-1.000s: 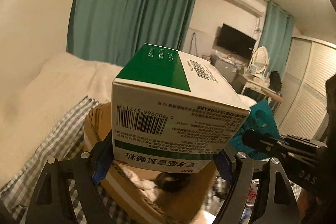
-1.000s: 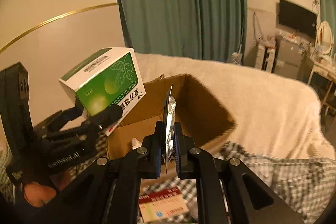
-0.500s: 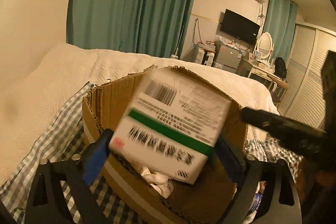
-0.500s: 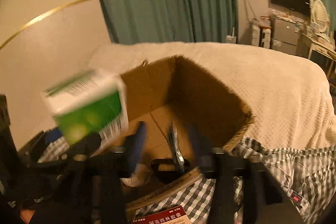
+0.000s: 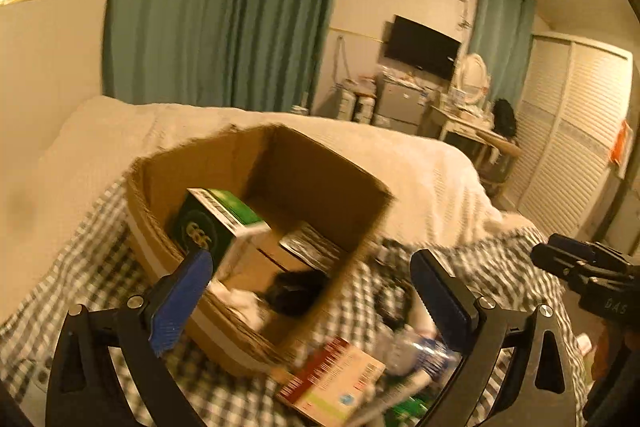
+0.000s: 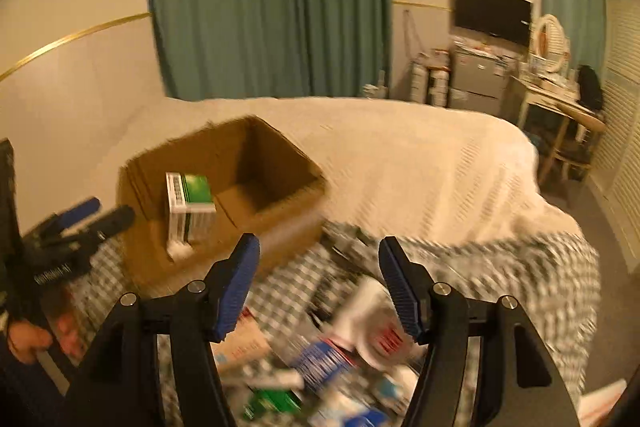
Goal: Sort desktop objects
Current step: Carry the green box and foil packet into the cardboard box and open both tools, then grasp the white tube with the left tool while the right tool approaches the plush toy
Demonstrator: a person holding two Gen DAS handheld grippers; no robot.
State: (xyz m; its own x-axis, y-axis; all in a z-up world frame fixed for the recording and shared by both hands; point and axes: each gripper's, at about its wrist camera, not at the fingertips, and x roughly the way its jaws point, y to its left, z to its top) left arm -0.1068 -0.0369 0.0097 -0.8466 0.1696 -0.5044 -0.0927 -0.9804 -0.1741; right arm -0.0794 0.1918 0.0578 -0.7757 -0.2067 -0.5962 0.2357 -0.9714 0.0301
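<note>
Left gripper: the left gripper has its blue-padded jaws spread wide and still opening, nothing between them; it points at the near rim of the open brown cardboard box.
Right gripper: the right gripper has jaws apart and opening, empty, aimed to the right of the box over the pile of packets.
Green-and-white medicine carton: the green-and-white medicine carton stands inside the box against its left wall, tilted.
Only in left view: a silver blister sheet lies flat on the box floor, right of the carton; a dark lump and white crumpled paper sit at the near wall. A red-and-cream flat packet lies just outside the box's near corner.
Only in right view: a hand grips the left tool's handle, left of the box; blue, white and green packages are heaped below the jaws.
Edges and room: the box's top is fully open and its far right floor bare. It rests on a black-and-white checked cloth, with a cream bedspread behind it.
Hard to make out: motion blur smears the pile and cloth pattern; labels are unreadable. The box's near wall hides its front floor in the right view.
</note>
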